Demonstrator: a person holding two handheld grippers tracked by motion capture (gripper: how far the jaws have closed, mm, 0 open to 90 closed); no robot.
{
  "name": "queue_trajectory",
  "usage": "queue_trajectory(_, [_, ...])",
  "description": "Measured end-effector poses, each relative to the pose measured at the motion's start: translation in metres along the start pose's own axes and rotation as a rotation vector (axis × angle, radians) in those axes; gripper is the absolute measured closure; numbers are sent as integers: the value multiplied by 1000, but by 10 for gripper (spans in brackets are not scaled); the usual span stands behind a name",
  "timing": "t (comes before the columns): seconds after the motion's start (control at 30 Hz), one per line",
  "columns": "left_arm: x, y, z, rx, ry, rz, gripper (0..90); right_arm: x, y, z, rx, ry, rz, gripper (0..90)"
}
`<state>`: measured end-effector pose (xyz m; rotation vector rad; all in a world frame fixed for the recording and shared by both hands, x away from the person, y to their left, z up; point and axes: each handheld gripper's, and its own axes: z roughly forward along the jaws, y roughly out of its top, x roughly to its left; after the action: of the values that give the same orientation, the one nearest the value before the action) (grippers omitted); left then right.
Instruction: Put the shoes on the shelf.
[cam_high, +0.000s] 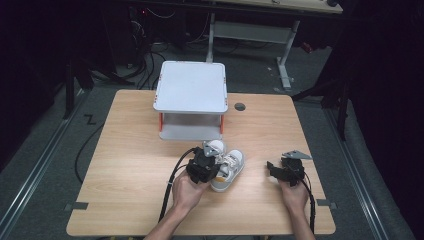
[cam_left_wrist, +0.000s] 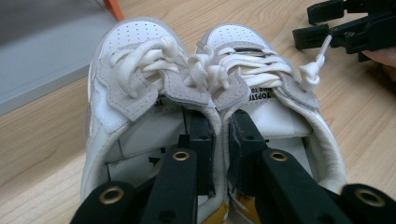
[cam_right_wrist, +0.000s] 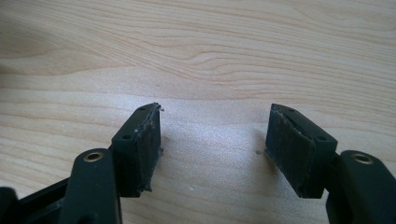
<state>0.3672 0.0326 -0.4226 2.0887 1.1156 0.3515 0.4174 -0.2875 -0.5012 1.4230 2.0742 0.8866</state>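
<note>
The left gripper (cam_high: 209, 159) has its jaws pinched nearly together, the left hand (cam_high: 187, 191) behind it. The right gripper (cam_high: 274, 168) rests with jaws spread wide.

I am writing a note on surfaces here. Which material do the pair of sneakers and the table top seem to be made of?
Pair of sneakers: probably smooth white leather or an imitation, matte, with punched toe holes; the grey lace panels look like suede, slightly fuzzy; laces seem woven cotton. Table top: light wood or a wood-look laminate, judging by its grain lines and soft sheen; which one is unclear.
</note>
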Motion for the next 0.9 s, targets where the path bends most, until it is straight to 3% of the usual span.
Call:
queue_trajectory(0.27, [17,0,-13,-22,26,-25,813,0,0,0,0,1,0,354])
queue_trajectory(0.57, [44,1,-23,-34,97,-62,813,0,0,0,0,1,0,353])
queue_trajectory(0.9, [71,9,-15,-55,192,-89,815,0,0,0,0,1,1,353])
